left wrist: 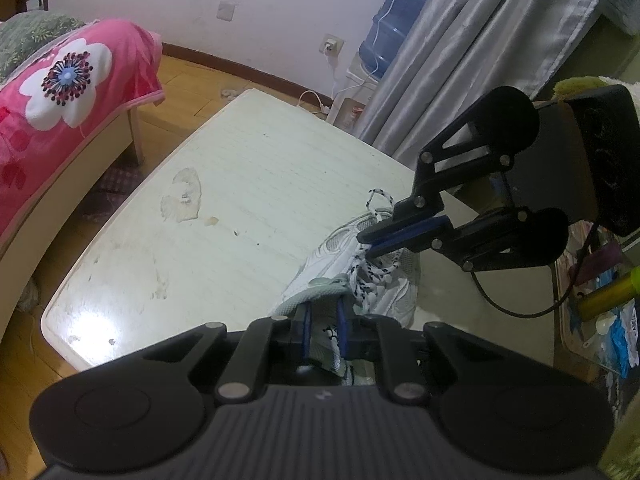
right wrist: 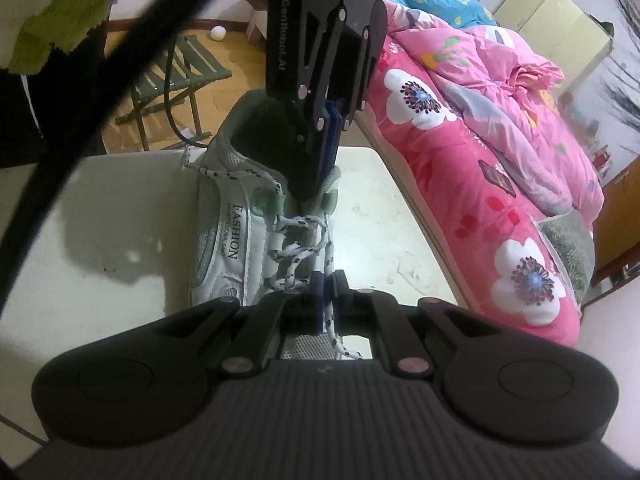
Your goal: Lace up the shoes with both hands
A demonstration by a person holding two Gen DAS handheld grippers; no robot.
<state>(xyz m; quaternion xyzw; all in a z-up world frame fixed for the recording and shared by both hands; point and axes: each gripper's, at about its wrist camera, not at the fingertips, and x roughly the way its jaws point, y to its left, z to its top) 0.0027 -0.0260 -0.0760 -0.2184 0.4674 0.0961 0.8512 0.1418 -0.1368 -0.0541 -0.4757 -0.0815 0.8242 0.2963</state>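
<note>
From the left wrist, the left gripper [left wrist: 322, 322] pinched the tongue [left wrist: 320, 286] of the shoe [left wrist: 340, 256] just ahead on the table [left wrist: 224, 200]; from the right wrist, the right gripper [right wrist: 325, 300] was clamped tight on the lace [right wrist: 329, 312], shoe directly ahead.

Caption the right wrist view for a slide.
Right gripper pinches the speckled lace while left gripper holds the sneaker's tongue.

The shoe [right wrist: 240, 216] lies on the table [right wrist: 100, 208], toe at 6 o'clock in the right wrist view. The bed [right wrist: 500, 184] stands at 3 o'clock, a stool [right wrist: 176, 80] at 11 o'clock behind.
</note>
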